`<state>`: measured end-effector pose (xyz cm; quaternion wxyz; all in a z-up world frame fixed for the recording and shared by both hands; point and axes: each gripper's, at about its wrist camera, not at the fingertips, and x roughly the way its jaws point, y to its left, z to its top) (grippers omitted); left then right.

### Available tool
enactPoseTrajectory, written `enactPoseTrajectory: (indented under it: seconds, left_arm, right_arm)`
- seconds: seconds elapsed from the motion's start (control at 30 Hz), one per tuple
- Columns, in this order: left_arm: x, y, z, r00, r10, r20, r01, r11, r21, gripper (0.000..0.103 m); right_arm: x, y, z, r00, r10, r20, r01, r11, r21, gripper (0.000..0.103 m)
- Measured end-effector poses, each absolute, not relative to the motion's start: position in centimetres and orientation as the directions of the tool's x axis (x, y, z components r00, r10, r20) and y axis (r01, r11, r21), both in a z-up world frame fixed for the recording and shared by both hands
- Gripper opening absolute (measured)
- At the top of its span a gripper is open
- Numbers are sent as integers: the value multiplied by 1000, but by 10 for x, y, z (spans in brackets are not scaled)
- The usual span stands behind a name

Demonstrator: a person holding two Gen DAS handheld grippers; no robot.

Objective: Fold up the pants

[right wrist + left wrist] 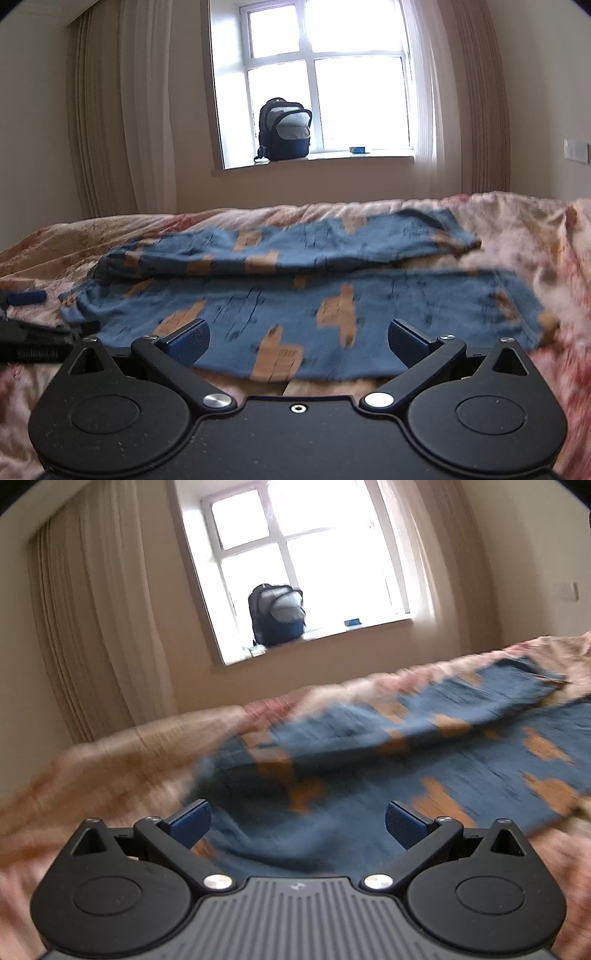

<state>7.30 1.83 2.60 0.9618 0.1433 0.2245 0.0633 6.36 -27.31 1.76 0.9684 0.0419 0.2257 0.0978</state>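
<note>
Blue pants with orange patches (295, 295) lie flat on the bed, waistband to the left, two legs running right, the far leg a little apart from the near one. My right gripper (298, 343) is open and empty, just above the near edge of the near leg. My left gripper (297, 825) is open and empty, low over the waist end of the pants (369, 775); that view is blurred. The left gripper also shows at the left edge of the right wrist view (26, 299).
The bed has a pink and brown floral cover (517, 229). Behind it is a wall with a window (317, 74), a dark backpack (286, 129) on the sill, and beige curtains (110, 110) on both sides.
</note>
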Motion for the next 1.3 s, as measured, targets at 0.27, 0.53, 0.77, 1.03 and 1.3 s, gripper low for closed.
enactPoseTrajectory:
  seconds: [0.27,0.53,0.77,1.03,1.3]
  left_arm:
    - [162,62,103,769,247,-590,51,896,441,103]
    - [248,95,112,746,197,-637,20,948,317,103]
    - [304,101,65,761,74,-645,217,907,360,103]
    - [344,116,26,703,-5,-711,329,889,318,103]
    - [367,134,14,615,-90,-783,421,878,229,94]
  right_arm:
    - [143,-296,51,794,297,-530,-240,955,175,103]
    - [251,-291,61,657,473,-586,-441,873,211,103]
    - [344,-251,46,595,465,-655,-646,762,-46,103]
    - [443,-197,18,514,482,-709,-773,619,-139,100]
    - [480,-185,-3,309,520,-796,-868,497,-12,82]
